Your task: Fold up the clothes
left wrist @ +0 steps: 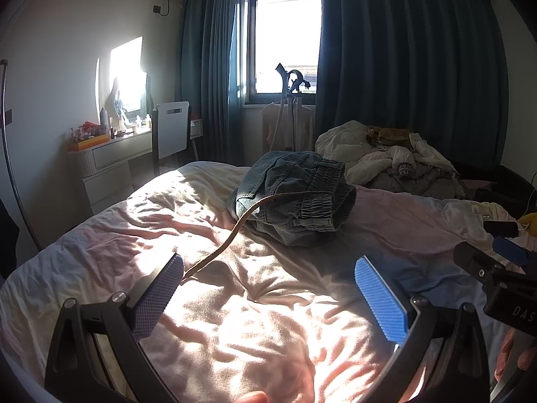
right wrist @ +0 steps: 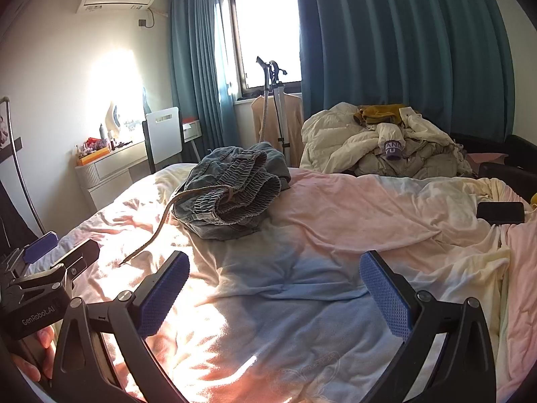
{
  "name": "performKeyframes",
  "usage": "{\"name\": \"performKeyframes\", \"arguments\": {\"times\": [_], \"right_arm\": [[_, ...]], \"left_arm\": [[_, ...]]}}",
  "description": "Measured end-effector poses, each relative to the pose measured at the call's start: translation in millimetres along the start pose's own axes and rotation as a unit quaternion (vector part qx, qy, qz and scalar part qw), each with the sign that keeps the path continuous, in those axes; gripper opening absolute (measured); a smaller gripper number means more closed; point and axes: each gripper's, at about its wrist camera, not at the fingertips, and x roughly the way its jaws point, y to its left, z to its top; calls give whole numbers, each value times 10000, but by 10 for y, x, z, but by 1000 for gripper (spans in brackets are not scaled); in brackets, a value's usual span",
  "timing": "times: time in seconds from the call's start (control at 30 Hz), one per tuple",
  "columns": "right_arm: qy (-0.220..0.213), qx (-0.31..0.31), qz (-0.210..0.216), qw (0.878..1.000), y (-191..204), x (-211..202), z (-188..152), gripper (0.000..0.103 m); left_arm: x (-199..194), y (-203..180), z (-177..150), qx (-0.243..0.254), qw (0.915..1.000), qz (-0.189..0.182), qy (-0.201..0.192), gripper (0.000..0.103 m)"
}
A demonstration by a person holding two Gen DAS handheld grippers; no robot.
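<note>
Task not started: jeans (left wrist: 292,194) lie crumpled on the bed (left wrist: 235,302), unfolded. Left tongs (left wrist: 268,295) and right tongs (right wrist: 275,295) are released, grasping nothing, short of the jeans.

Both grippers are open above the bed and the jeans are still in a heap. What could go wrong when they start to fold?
1. The belt is still threaded in the jeans and trails over the blanket; a pull may drag it or tangle the fold.
2. The blanket is wrinkled, so the left gripper or right gripper may pinch it with the denim.
3. The phone lies on the bed and may get swept.
</note>
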Motion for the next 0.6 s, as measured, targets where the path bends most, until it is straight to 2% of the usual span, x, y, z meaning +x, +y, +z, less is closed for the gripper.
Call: {"name": "performKeyframes", "arguments": {"times": [0.23,0.6], "right_arm": [[-14,-10,34,10000,-25,10,-12,103],[-25,-36,-39,10000,14,32,-6,103]], "left_arm": [[-17,-24,18,-22,9999,10,148,103],[-3,-40,-9,111,9999,52,29,103]]}}
